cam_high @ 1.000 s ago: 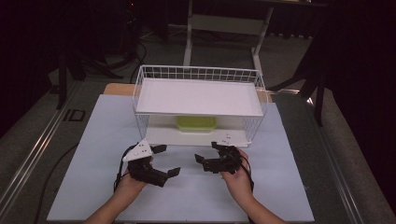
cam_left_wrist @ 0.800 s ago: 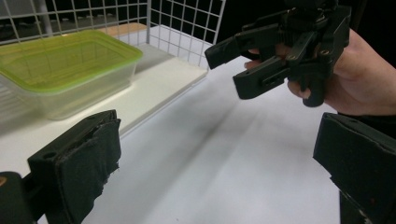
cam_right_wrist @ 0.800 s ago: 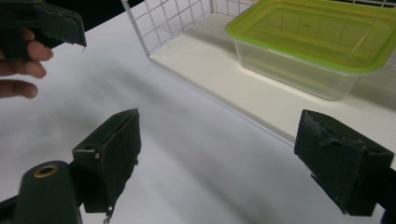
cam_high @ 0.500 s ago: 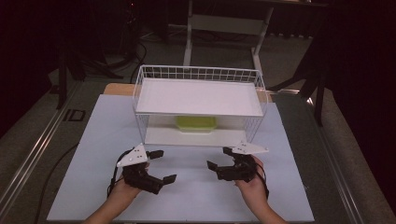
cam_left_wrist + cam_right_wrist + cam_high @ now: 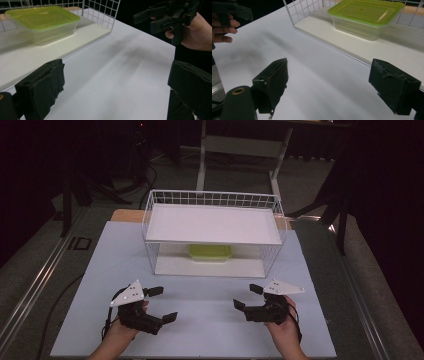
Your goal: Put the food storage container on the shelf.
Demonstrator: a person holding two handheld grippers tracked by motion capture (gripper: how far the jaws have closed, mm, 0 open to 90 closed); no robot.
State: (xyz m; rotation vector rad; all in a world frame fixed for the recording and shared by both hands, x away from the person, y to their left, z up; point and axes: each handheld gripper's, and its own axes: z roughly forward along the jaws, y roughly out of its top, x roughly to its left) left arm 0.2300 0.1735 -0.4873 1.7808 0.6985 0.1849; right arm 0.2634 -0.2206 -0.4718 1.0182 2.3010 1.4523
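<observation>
As my hands drew apart, both tongs hang open, empty.
Left gripper [image 5: 161, 304], right gripper [image 5: 246, 296]; box [image 5: 210, 252] untouched in rack [image 5: 150, 227].

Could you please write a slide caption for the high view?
Both open tools, left and right, rest before a wire rack holding a green-lidded box.

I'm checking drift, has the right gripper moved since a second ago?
Yes. The right gripper has moved right and toward the person, away from the wire rack, which stayed put.

Green-lidded clear container [image 5: 210, 252], closed, on rack's lower shelf [image 5: 175, 266]
</observation>
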